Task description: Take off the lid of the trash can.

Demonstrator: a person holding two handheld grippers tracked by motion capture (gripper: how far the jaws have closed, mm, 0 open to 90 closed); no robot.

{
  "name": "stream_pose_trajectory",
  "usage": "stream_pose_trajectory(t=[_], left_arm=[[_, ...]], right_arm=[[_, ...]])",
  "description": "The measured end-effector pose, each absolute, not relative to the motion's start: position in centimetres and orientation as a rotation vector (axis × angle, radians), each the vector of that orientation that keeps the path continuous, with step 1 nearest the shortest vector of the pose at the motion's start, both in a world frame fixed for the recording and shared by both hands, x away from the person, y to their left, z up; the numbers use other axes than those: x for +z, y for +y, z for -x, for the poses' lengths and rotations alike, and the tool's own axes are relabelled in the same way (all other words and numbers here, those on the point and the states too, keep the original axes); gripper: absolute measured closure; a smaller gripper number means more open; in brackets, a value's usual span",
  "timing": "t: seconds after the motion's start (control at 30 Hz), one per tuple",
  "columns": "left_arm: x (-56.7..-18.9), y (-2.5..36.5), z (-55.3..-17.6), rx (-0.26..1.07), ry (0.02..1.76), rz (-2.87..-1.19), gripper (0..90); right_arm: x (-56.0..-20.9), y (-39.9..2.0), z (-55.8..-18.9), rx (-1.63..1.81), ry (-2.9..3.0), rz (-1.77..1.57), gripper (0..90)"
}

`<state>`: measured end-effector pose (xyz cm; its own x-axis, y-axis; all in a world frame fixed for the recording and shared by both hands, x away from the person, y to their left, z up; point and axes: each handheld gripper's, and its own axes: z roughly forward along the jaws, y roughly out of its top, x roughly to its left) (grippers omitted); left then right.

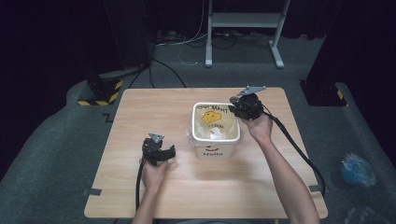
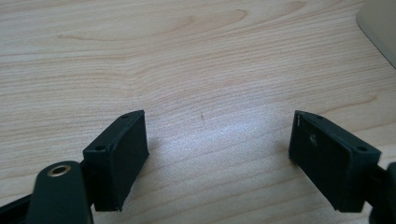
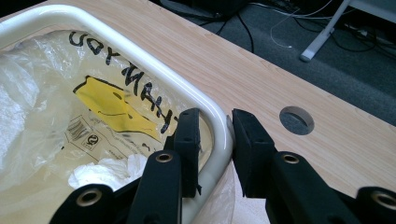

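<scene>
The cream-white square plastic bin (image 1: 215,133), lined with a clear plastic bag (image 3: 32,93), stands near the middle of the pale wooden desk (image 1: 140,116), slightly toward its right edge. The right claw (image 3: 215,144) grips the bin's rounded rim (image 3: 212,112) at its far right corner, one jaw inside over the liner and one outside, the pads pressing on the rim. The left claw (image 2: 217,149) hangs wide open over bare wood, holding nothing, near the bin's left side.

The hold sits on one corner only, so a lift could tip the bin or let the smooth rim slide out of the pads. The inner jaw also pinches the liner, which could tear or drag loose.

On the bin's front wall the word "Hello" (image 1: 213,153) reads under a curved line. Inside, black handwriting beside a yellow patch (image 3: 112,105) is partly creased, and I cannot read it with confidence.
</scene>
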<state>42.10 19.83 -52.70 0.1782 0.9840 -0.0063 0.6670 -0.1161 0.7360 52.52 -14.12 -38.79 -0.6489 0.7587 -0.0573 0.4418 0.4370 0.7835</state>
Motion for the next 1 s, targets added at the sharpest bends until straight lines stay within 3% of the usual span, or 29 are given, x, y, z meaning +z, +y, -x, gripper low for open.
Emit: stream_pose_trajectory(t=[1.0], left_arm=[[-52.7, 19.8, -42.1, 0.675, 1.551, -1.854, 19.6]], right_arm=[[-37.0, -15.6, -52.1, 1.097, 2.269, -1.059, 73.8]])
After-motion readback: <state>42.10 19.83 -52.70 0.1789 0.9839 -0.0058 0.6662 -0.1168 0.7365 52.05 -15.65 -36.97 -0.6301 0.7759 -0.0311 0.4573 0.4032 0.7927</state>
